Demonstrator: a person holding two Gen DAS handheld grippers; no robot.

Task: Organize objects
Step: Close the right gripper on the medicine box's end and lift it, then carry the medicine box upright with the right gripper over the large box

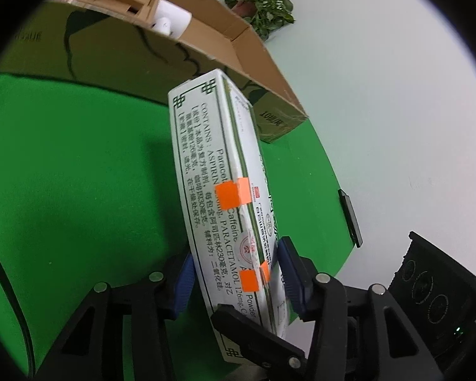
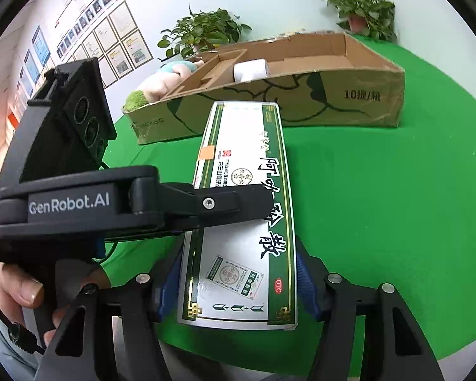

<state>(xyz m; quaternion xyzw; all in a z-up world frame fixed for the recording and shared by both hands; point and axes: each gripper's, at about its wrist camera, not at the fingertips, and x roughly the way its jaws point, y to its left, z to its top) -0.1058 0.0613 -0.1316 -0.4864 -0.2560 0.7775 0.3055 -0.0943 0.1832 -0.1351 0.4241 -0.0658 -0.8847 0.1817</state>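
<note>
A long white and green medicine box (image 2: 241, 222) is held between both pairs of tongs above the green table (image 2: 380, 206). In the right wrist view the right tongs (image 2: 238, 273) grip the box by its near end, one blue pad (image 2: 169, 273) against its left long edge and the other against its right, the printed face with large Chinese characters turned up. The left tongs (image 2: 234, 204) reach in from the left of that view and lie across the middle of the box, a person's hand (image 2: 19, 289) on their handle. In the left wrist view the left tongs (image 1: 236, 276) are closed on the same box (image 1: 219, 190), blue pads (image 1: 290, 274) pressing its two broad faces, so that the narrow side with small print and orange stickers (image 1: 228, 196) faces the camera. Beyond the box stands an open cardboard carton (image 2: 349, 95) with dividers; a white roll (image 2: 250, 70) lies in one of its compartments. A soft toy (image 2: 161, 82) lies at the carton's far left end, and potted plants (image 2: 203, 31) stand behind it by the white wall.
</note>
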